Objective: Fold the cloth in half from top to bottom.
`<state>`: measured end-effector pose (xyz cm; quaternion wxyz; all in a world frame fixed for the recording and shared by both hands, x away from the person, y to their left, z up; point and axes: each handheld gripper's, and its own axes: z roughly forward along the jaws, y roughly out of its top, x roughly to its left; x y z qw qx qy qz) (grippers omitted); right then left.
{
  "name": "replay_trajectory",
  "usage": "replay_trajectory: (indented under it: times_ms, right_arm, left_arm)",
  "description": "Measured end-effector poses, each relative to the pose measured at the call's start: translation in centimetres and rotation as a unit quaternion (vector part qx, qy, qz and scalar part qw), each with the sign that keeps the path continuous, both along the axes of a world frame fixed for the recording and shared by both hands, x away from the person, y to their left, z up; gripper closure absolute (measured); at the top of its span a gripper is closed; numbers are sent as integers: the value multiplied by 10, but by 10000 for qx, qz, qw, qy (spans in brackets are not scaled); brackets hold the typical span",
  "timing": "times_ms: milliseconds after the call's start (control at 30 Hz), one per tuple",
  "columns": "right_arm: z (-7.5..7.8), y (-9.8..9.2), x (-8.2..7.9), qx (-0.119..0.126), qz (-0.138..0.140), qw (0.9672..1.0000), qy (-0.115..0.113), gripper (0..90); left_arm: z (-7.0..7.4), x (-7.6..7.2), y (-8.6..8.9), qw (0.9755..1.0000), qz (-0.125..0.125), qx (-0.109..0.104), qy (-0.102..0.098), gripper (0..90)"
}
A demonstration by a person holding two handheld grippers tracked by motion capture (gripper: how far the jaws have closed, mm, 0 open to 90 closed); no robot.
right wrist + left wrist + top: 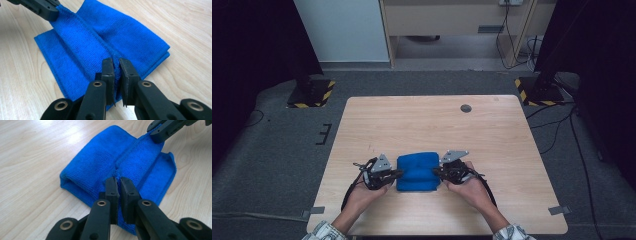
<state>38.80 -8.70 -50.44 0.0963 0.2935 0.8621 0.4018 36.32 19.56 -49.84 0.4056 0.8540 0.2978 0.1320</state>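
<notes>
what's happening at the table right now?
A person is folding a blue towel on the wooden table with two handheld grippers. The left gripper and right gripper each pinch one end of the same raised hem, from opposite sides. The towel is already folded into a thick pad and lies flat.

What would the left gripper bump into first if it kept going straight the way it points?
The left gripper already has its fingers on a raised fold of the blue cloth. Pushed straight on, it would likely plough along that cloth toward the right gripper at the far end, though depth is hard to judge.
</notes>
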Motion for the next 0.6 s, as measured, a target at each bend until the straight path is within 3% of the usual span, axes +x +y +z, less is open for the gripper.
replay_trajectory:
  times_ms: [167, 433, 600]
  right_arm:
    - [-3, 0, -1, 12, -25, 10000, 35, 813]
    - [-4, -1, -7, 47, 10, 10000, 57, 808]
    - [-7, -2, -11, 47, 13, 10000, 84, 775]
  left_arm:
    - [-5, -2, 1, 10000, -19, 41, 62, 842]
    - [-6, -5, 5, 10000, 18, -48, 65, 832]
    - [-6, -10, 8, 9999, 36, -134, 55, 781]
